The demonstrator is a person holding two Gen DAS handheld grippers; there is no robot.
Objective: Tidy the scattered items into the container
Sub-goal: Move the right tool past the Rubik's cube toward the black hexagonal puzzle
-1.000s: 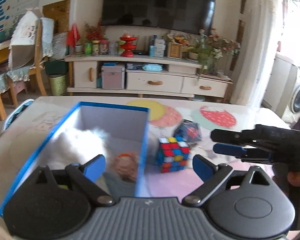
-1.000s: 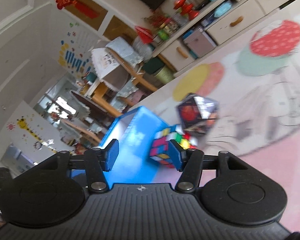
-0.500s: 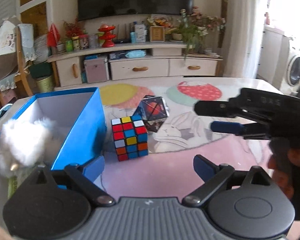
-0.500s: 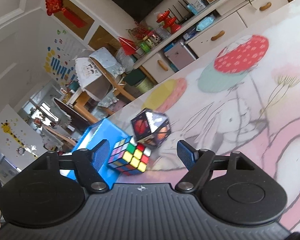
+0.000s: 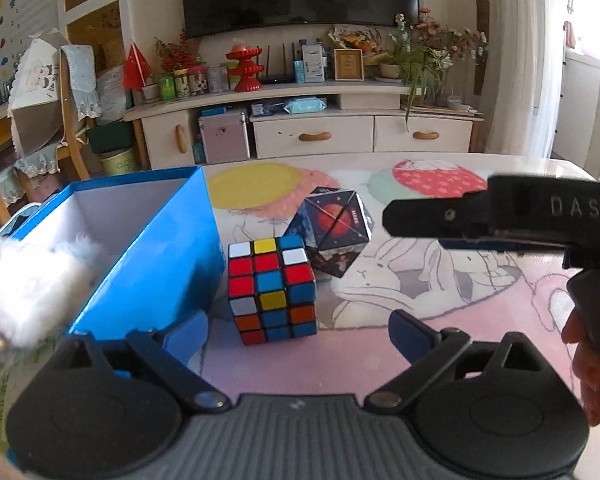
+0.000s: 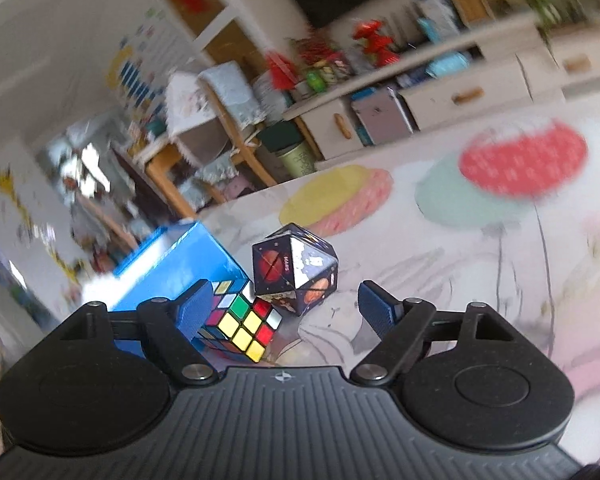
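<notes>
A colourful puzzle cube (image 5: pixel 271 289) (image 6: pixel 242 325) rests on the table beside the blue box (image 5: pixel 156 268) (image 6: pixel 180 256). Just behind it sits a dark faceted planet-print toy (image 5: pixel 332 232) (image 6: pixel 294 274). White fluffy plush (image 5: pixel 24 280) fills the box's near left part. My left gripper (image 5: pixel 300 330) stands open, low over the table, the cube just ahead between its fingers. My right gripper (image 6: pixel 286 306) is open too, above and in front of both toys. In the left wrist view the right gripper (image 5: pixel 416 228) hangs at the right, held by a hand (image 5: pixel 592 360).
The table carries a cartoon-print cloth (image 5: pixel 440 280) with pink, yellow and red shapes. Beyond its far edge stand a cream TV cabinet (image 5: pixel 320 132) with clutter and a wooden chair (image 5: pixel 56 120) at the left. The right wrist view is motion-blurred.
My left gripper has swung right, from over the box to facing the cube. The right gripper has tilted more level, bringing both toys nearer its fingers. Both stay open.
</notes>
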